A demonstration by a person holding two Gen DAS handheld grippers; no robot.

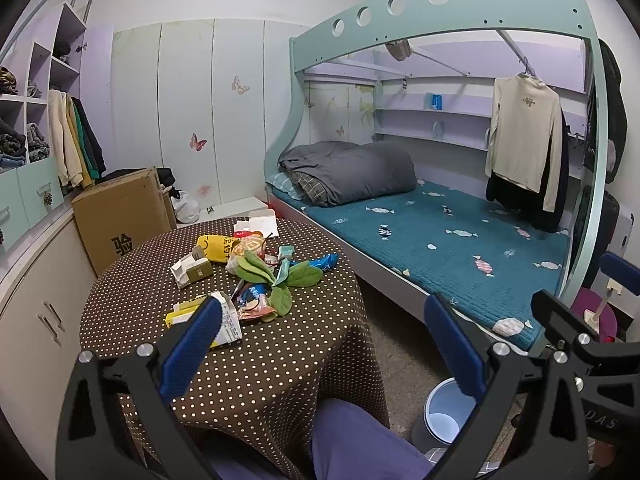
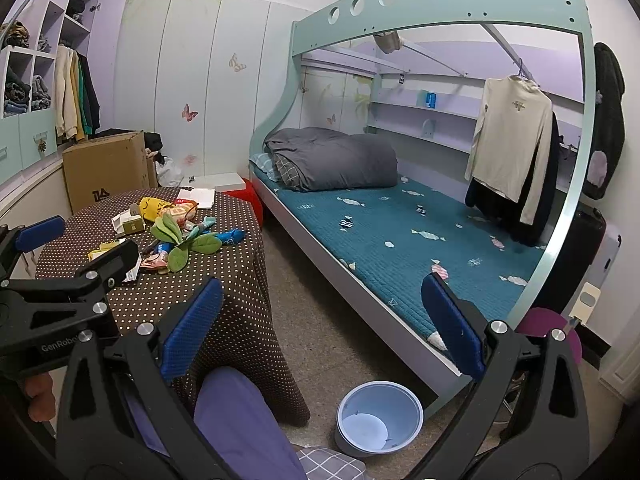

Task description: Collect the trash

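Note:
A round table with a brown polka-dot cloth (image 1: pixel 248 368) (image 2: pixel 224 280) holds a heap of trash: a yellow bag (image 1: pixel 218 246) (image 2: pixel 154 207), a small olive box (image 1: pixel 198 270), a blue wrapper (image 1: pixel 326 262) (image 2: pixel 232 236), a green leafy piece (image 1: pixel 280 280) (image 2: pixel 188 246) and a white-yellow carton (image 1: pixel 228 320). A pale blue bin (image 2: pixel 378 418) (image 1: pixel 442 412) stands empty on the floor right of the table. My left gripper (image 1: pixel 324 340) is open and empty above the table's near edge. My right gripper (image 2: pixel 320 328) is open and empty over the floor between table and bed.
A bunk bed with a teal mattress (image 1: pixel 440 240) fills the right side. A cardboard box (image 1: pixel 124 216) and cabinets (image 1: pixel 36 320) stand left of the table. The person's knee in blue trousers (image 1: pixel 360 440) is at the bottom. A purple stool (image 2: pixel 552 328) stands by the bed's foot.

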